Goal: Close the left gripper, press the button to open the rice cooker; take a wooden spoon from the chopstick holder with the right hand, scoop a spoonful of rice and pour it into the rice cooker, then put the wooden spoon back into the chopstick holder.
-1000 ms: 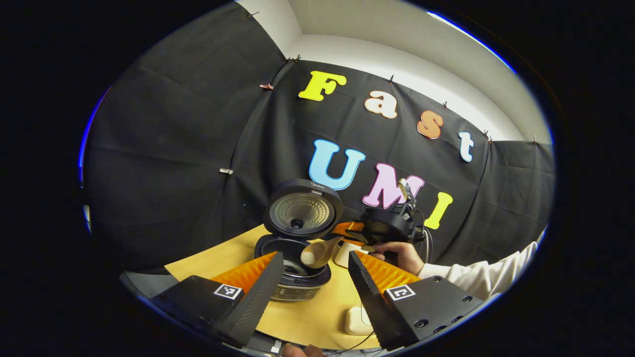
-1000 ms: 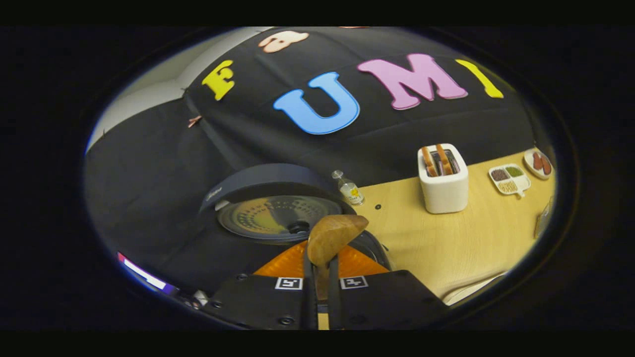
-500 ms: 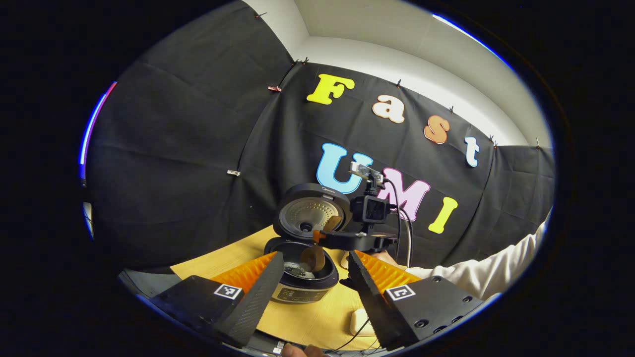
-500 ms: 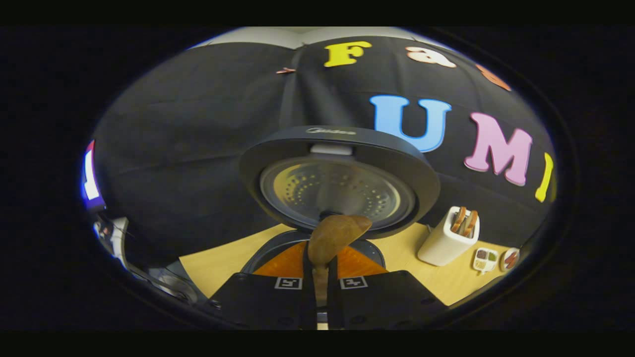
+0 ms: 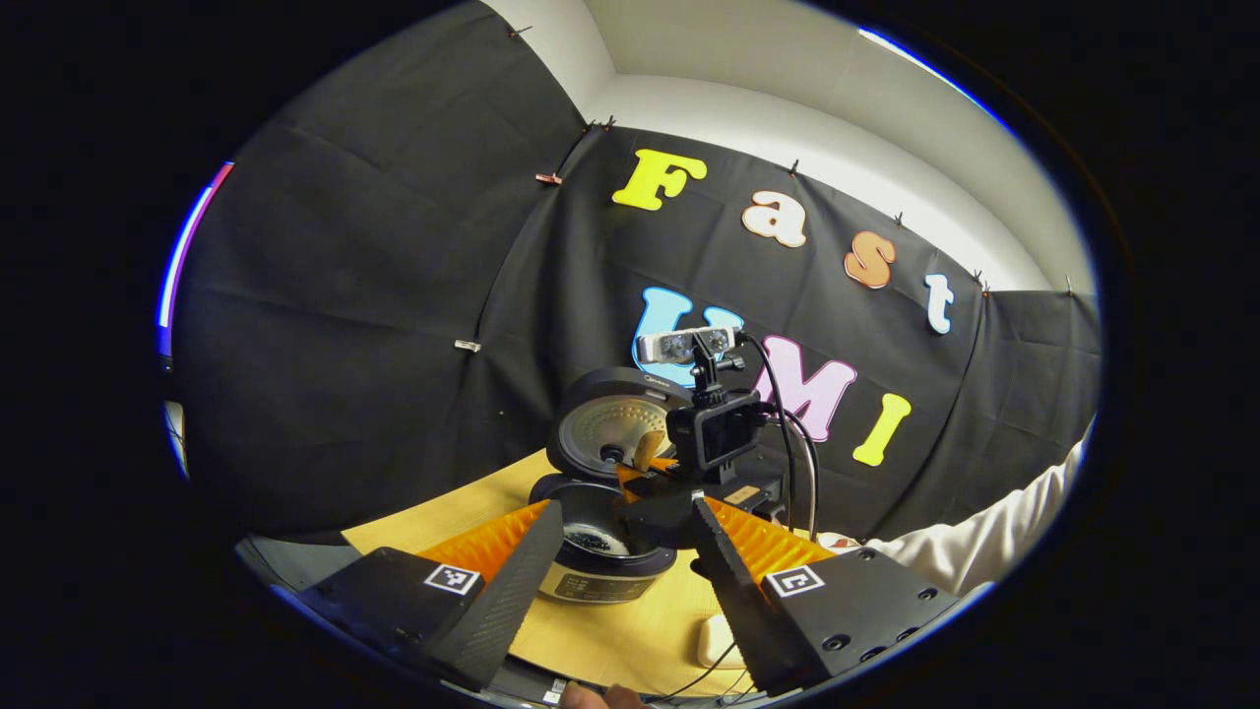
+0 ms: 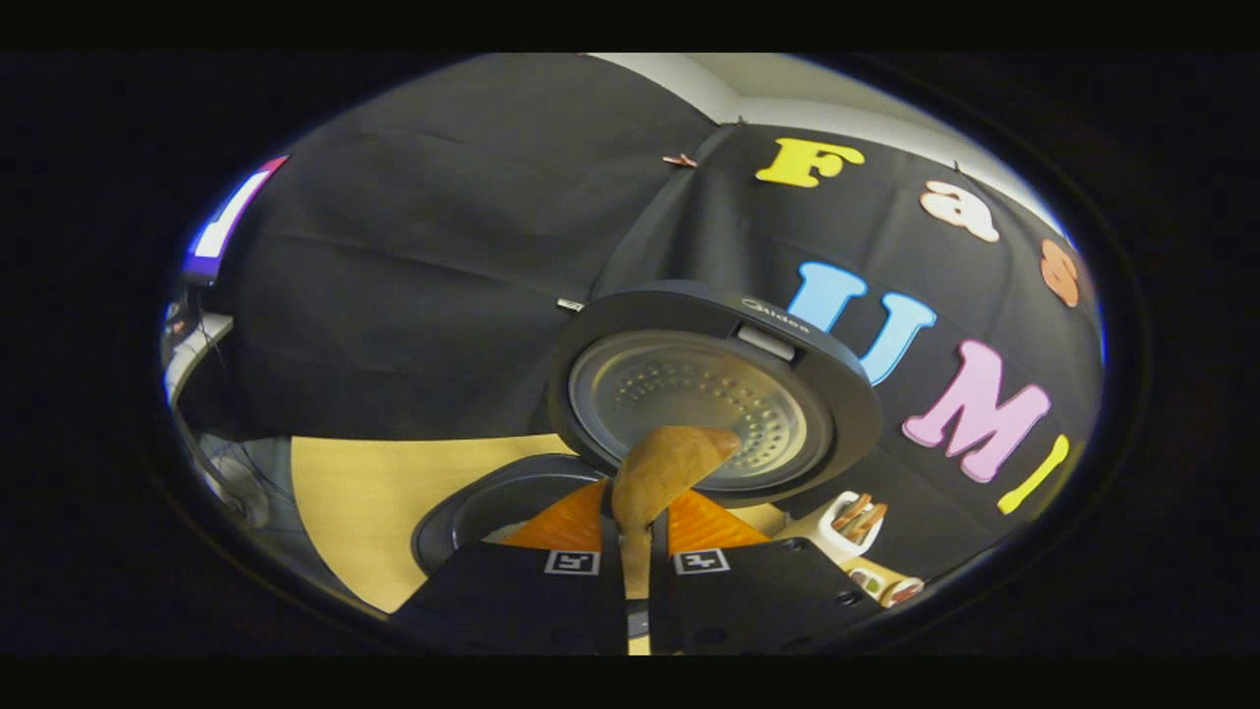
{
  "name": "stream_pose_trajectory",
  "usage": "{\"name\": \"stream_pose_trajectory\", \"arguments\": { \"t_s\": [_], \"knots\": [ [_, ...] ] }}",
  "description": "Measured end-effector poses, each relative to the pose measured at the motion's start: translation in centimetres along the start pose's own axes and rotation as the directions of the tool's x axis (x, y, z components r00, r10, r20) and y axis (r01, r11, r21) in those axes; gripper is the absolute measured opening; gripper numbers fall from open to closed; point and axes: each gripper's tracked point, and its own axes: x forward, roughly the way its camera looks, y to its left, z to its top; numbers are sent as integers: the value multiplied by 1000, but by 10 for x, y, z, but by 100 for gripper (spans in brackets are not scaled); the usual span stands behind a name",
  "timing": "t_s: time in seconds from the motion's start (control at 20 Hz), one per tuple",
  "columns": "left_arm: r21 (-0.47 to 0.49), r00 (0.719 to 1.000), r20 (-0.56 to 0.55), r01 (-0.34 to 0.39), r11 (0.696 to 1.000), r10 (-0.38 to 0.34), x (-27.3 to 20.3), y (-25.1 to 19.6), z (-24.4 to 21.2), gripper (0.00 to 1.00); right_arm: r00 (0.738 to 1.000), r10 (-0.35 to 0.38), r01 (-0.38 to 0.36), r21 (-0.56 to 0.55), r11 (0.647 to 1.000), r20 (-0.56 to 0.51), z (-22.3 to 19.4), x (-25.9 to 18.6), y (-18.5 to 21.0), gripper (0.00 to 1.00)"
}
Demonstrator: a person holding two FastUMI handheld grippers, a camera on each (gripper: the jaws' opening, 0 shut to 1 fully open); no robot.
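A brown wooden spoon (image 6: 661,471), a dark grey rice cooker (image 6: 716,394), a pale wood-grain table (image 6: 354,492).

- A light wooden table (image 6: 354,483) stands against the black cloth wall (image 6: 413,295).
- A white toaster (image 6: 837,527) holding bread slices (image 6: 861,514) sits on the table.
- A small dish (image 6: 891,591) lies just beside the toaster.

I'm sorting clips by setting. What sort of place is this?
Probably a staged kitchen booth: an open rice cooker on a wooden table, a toaster holding bread, and black cloth pinned up as walls.
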Motion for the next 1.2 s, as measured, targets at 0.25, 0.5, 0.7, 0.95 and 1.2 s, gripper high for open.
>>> {"name": "stream_pose_trajectory", "arguments": {
  "t_s": [0.25, 0.5, 0.7, 0.95, 1.2],
  "knots": [
    [0, 1000, 3, 15, 1000, -15, 0, -8, -1, 90, 999, 32, -23, 393, 919, -18, 7, -12, -12, 10],
    [14, 999, -10, 34, 999, -33, 2, -21, -2, 90, 1000, -19, 21, 702, 712, -10, 16, -36, -79, 13],
    [29, 999, -15, 42, 999, -41, 6, -35, -3, 90, 1000, -21, 13, 796, 605, 0, -2, -72, -115, 9],
    [52, 999, -27, 39, 998, -38, 12, -58, -8, 90, 998, -59, 39, 858, 512, -10, -31, -119, -171, 12],
    [77, 1000, -1, -16, 997, 16, 9, -78, -2, 90, 994, -87, 101, 869, 484, -67, -81, -164, -220, 7]
  ]
}}
